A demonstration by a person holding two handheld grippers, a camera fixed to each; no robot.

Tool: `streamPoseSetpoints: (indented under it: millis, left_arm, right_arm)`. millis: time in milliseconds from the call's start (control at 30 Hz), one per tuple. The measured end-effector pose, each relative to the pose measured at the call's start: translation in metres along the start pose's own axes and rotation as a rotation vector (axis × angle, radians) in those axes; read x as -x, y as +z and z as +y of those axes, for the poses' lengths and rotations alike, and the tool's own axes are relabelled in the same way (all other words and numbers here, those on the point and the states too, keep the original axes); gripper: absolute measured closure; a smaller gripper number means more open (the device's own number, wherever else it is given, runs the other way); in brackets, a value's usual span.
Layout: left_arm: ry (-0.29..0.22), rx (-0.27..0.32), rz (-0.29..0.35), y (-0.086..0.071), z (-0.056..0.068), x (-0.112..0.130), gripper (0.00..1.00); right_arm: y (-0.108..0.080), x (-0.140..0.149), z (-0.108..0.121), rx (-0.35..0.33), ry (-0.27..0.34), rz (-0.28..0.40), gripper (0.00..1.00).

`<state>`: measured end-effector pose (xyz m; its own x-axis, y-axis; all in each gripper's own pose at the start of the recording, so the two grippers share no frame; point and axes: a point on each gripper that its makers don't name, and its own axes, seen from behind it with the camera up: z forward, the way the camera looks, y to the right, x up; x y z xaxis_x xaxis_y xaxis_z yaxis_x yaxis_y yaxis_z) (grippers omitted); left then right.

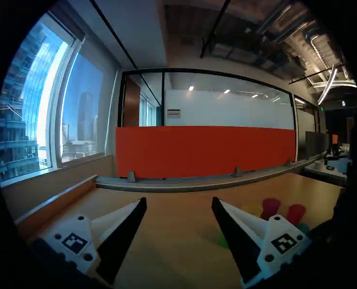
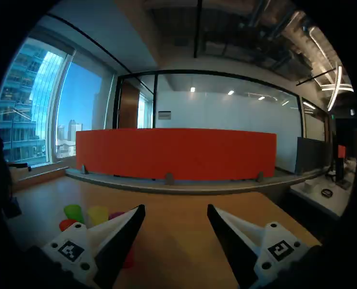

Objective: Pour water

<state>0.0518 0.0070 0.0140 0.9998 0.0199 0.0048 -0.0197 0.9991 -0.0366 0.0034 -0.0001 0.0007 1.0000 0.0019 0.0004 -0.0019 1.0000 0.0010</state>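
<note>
Both grippers hover over a wooden desk. In the left gripper view my left gripper (image 1: 178, 204) is open with nothing between its fingers; several coloured cups sit low at the right: a magenta one (image 1: 270, 207), a red one (image 1: 295, 213), a yellow one (image 1: 251, 209) and a green one (image 1: 223, 241) beside the right finger. In the right gripper view my right gripper (image 2: 175, 209) is open and empty; a green cup (image 2: 74, 212), a yellow cup (image 2: 97, 215) and a red one (image 2: 67, 224) stand low at the left, partly behind the left finger.
An orange divider panel (image 1: 205, 150) on a grey rail runs across the far edge of the desk (image 1: 178, 241). Large windows (image 1: 39, 120) line the left wall. A neighbouring desk with items (image 2: 325, 192) lies to the right.
</note>
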Motion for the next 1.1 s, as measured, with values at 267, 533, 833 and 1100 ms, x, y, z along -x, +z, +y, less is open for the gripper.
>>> streamPoseSetpoints:
  millis: [267, 533, 833, 1100]
  left_arm:
    - [0.009, 0.036, 0.009, 0.007, 0.004, -0.050, 0.00]
    - [0.012, 0.072, -0.001, 0.012, 0.005, -0.091, 0.00]
    - [0.041, 0.136, -0.022, 0.012, 0.018, -0.104, 0.00]
    - [0.028, 0.236, -0.030, 0.012, 0.032, -0.106, 0.00]
  right_arm:
    - [0.003, -0.036, 0.002, -0.016, 0.016, 0.004, 0.00]
    - [0.004, -0.079, -0.001, -0.050, 0.010, 0.010, 0.00]
    - [0.005, -0.086, -0.004, -0.078, -0.002, 0.006, 0.00]
    - [0.004, -0.085, -0.028, -0.194, -0.009, 0.004, 0.00]
